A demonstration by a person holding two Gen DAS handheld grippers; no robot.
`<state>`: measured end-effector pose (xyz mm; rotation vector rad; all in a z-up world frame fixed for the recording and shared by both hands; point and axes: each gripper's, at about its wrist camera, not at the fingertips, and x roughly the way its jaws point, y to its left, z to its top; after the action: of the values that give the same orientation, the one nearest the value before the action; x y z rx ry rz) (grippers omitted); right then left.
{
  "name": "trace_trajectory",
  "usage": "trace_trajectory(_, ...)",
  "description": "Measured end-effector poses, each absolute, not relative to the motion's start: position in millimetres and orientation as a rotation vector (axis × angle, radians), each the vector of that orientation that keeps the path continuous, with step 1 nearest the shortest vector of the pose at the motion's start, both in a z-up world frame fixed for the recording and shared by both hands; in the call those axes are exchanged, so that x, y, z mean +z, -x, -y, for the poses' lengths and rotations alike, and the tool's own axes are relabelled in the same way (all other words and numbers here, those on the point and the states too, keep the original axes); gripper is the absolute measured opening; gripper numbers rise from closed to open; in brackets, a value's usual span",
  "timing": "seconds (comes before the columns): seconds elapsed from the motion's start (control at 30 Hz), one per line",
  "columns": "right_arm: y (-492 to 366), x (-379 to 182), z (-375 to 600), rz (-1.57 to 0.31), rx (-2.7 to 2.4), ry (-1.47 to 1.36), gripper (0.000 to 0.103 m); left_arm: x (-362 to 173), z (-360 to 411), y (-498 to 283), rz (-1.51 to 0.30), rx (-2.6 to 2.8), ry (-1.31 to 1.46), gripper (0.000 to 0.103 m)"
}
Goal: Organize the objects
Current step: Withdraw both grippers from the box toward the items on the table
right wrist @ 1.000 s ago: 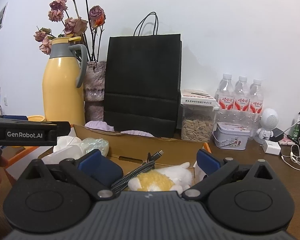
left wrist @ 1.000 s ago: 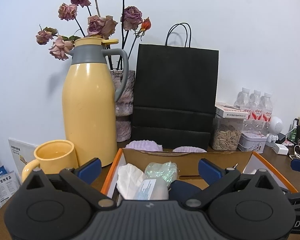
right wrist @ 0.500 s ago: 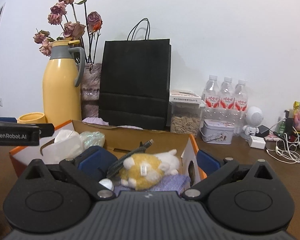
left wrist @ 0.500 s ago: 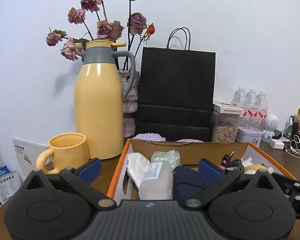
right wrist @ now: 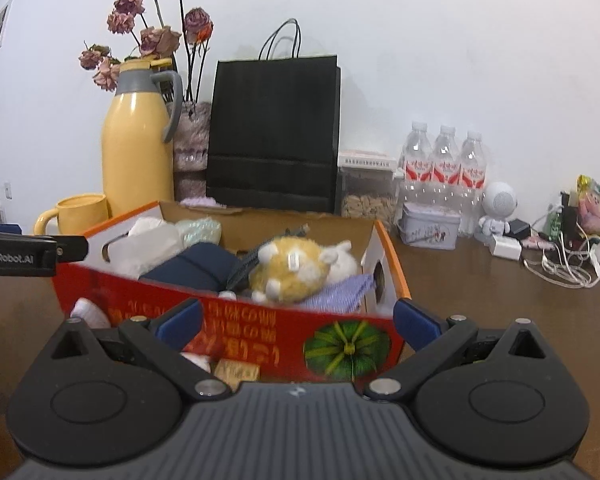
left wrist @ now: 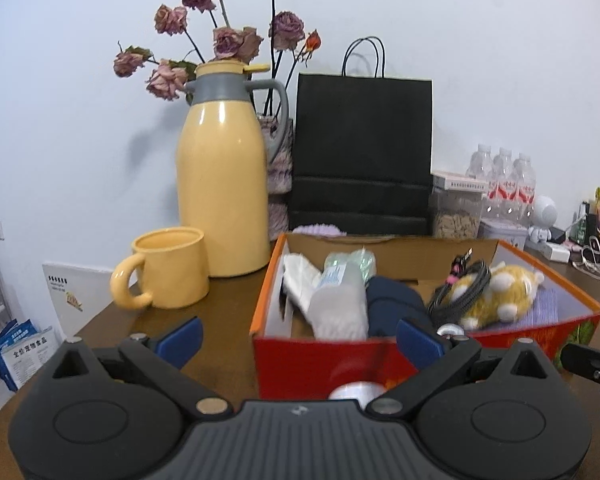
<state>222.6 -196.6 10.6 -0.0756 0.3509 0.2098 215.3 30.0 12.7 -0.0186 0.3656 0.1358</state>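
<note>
box (right wrist: 236, 322): 1 | water bottles (right wrist: 444, 162): 3 | left gripper (left wrist: 298, 334) label "GenRobot.AI", fingers spread, empty | right gripper (right wrist: 296, 318) spread, empty

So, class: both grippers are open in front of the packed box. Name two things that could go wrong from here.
1. The cable lies loose over the plush toy near the top of the box; a reach in could snag it and drag it out.
2. The mug and flask stand close beside the box; pushing the box could knock them.
</note>
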Motion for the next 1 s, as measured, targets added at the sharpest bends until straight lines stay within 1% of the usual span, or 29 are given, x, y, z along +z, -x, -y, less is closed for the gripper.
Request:
trace_trajectory(0.4,-200,-5,193,-0.462,0.247,0.106,0.103,-2,-55,-190,-0.44,0.147,0.042,0.103)
trace_trajectory(0.67,-219,-13,192,-0.583,0.212,0.079,0.103,-7,-59,-194,-0.486,0.146,0.039,0.103)
trace_trajectory(0.73,-225,-14,193,-0.592,0.213,0.055,0.099,-9,-58,-195,-0.493,0.145,0.029,0.103)
trace_trajectory(0.83,-235,-15,188,-0.592,0.221,0.043,0.086,-9,-58,-195,-0.495,0.141,0.033,0.103)
trace_trajectory(0.87,-238,-14,185,-0.593,0.228,0.038,0.079,-9,-58,-195,-0.495,0.139,0.037,0.103)
trace_trajectory(1.0,-250,-14,177,-0.597,0.242,0.016,0.067,-9,-60,-195,-0.497,0.134,0.045,0.103)
